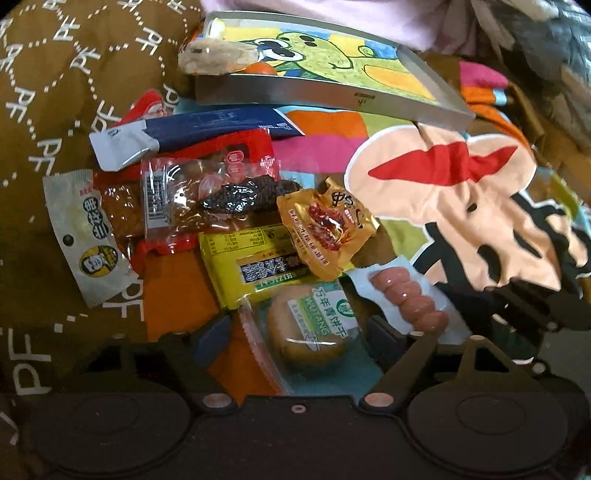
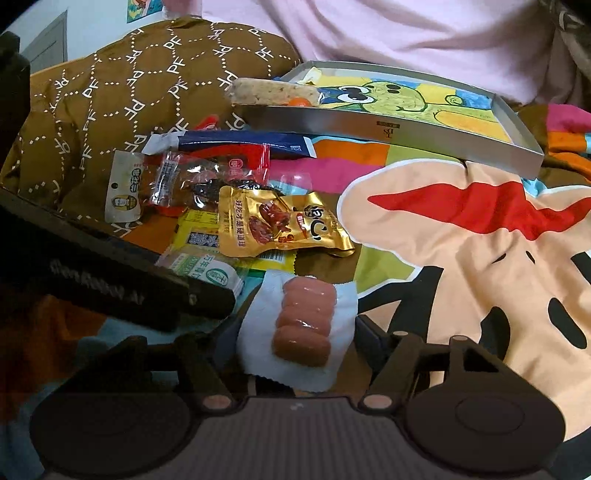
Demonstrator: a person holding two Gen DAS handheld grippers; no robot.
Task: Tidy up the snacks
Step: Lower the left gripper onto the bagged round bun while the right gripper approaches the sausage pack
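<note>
Where the snacks lie: in a loose heap on a bright cartoon-print blanket (image 2: 461, 240), left of its big peach-coloured face, with a brown quilt (image 2: 129, 92) lettered "PF" behind on the left.
Far side: a shallow grey box (image 2: 369, 127) lined with a green cartoon drawing; a long beige bar (image 2: 273, 92) in clear wrap rests across its left corner, beside a small orange item (image 2: 299, 101) too hidden to name.
Heap, far to near: a blue-and-white stick sachet (image 1: 207, 129), a clear red-trimmed pack (image 1: 207, 199) of dark pieces, a white sachet (image 1: 85, 236) on the left, a gold foil pouch (image 2: 273, 229) lying over a yellow packet (image 1: 236, 266).
Left tongs (image 1: 299, 328): parted, standing astride a round biscuit pack (image 1: 314, 332) with a green label at the near edge of the heap; a sliver of cloth shows between the left pad and the wrapper.
Right tongs (image 2: 299, 325): partly spread around a sausage pack (image 2: 303, 321), pink links in a pale wrapper, just right of the biscuits; the wrapper's edges meet the pads, but whether they press cannot be told.
Background: a person in a pale pink garment (image 2: 369, 29) behind the box.
</note>
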